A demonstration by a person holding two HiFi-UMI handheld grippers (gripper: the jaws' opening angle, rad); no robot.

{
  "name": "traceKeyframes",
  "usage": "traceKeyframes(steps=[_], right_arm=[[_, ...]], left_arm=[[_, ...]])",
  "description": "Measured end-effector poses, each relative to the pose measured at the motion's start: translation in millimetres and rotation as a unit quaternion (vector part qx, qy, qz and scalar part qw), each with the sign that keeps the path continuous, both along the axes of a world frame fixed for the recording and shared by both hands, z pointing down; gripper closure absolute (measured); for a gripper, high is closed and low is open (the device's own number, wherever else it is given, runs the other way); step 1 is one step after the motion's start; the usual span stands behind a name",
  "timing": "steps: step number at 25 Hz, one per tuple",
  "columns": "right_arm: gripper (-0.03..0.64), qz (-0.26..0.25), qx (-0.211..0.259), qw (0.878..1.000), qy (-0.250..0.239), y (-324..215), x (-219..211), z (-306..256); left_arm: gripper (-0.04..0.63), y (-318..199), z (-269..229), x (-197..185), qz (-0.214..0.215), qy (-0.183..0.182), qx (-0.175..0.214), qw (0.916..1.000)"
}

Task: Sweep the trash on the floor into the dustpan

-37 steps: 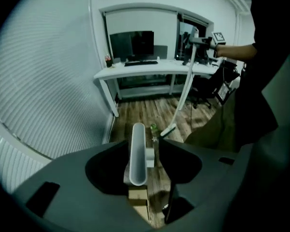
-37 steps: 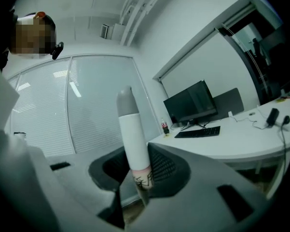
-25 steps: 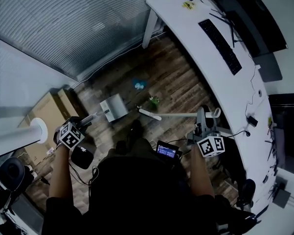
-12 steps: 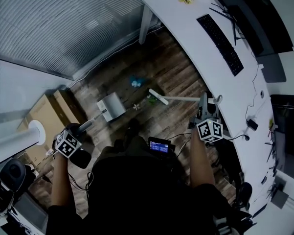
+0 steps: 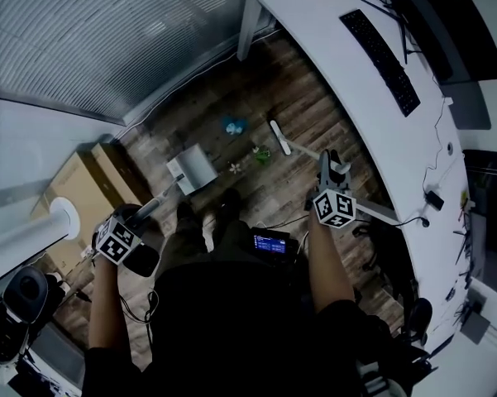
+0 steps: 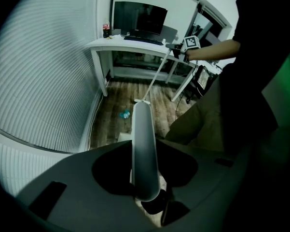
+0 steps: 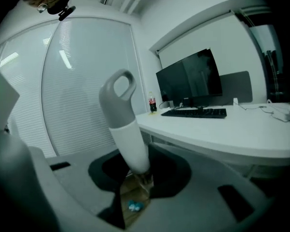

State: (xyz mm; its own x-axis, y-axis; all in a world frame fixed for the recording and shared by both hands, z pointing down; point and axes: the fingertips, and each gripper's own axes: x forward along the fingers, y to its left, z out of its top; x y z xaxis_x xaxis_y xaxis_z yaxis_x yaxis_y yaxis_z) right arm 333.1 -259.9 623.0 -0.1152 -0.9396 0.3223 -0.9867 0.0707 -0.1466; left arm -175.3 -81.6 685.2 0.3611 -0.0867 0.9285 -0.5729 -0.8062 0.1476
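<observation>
The grey dustpan [image 5: 192, 170] rests on the wood floor, and its long handle [image 6: 142, 149] runs back into my left gripper [image 5: 140, 213], which is shut on it. My right gripper [image 5: 331, 165] is shut on the white broom handle [image 7: 123, 124]. The broom head [image 5: 279, 137] is down on the floor to the right of the trash. A blue scrap [image 5: 234, 126] lies beyond the dustpan. A green scrap [image 5: 261, 153] and a small white bit [image 5: 235, 168] lie between pan and broom. In the left gripper view the blue scrap [image 6: 125, 114] and broom head [image 6: 142, 101] show past the handle.
A long white desk [image 5: 372, 131] with a keyboard [image 5: 379, 60] and monitors borders the floor on the right, one leg [image 5: 246, 25] near the trash. Window blinds [image 5: 107, 40] close the far side. Cardboard boxes [image 5: 83, 184] stand left of the dustpan. Cables lie by the person's feet.
The right gripper has come down and the broom head has swung away from the person, past the green scrap. The left gripper and dustpan have hardly moved.
</observation>
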Motion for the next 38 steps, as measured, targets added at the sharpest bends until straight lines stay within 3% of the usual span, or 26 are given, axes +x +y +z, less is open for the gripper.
traceKeyframes(steps=[6,11,16,23,29,38], right_arm=[[0.528,0.003,-0.063,0.998,-0.002,22.5,-46.4,18.1],[0.518,0.042,-0.089,0.995,-0.008,56.2,-73.8,25.1],[0.516,0.041,-0.102,0.994,-0.007,83.8,-112.7,31.3],[0.511,0.036,-0.103,0.993,-0.041,95.7,-157.6,27.5],[0.491,0.043,-0.095,0.991,-0.088,97.8,-204.6,25.7],[0.479,0.099,-0.073,0.977,-0.174,103.7,-237.7,13.0]], left_arm=[[0.479,1.1,2.4,-3.2,0.020,0.045,0.003,0.9988],[0.480,0.8,-1.0,-19.9,0.062,0.039,-0.011,0.9973],[0.480,0.2,0.2,-23.6,0.088,0.048,-0.011,0.9949],[0.482,-3.9,0.6,-0.1,0.075,0.088,-0.010,0.9932],[0.483,-5.6,-0.1,1.6,0.073,0.097,-0.012,0.9926],[0.485,-4.8,-1.1,0.1,0.074,0.109,-0.023,0.9910]])
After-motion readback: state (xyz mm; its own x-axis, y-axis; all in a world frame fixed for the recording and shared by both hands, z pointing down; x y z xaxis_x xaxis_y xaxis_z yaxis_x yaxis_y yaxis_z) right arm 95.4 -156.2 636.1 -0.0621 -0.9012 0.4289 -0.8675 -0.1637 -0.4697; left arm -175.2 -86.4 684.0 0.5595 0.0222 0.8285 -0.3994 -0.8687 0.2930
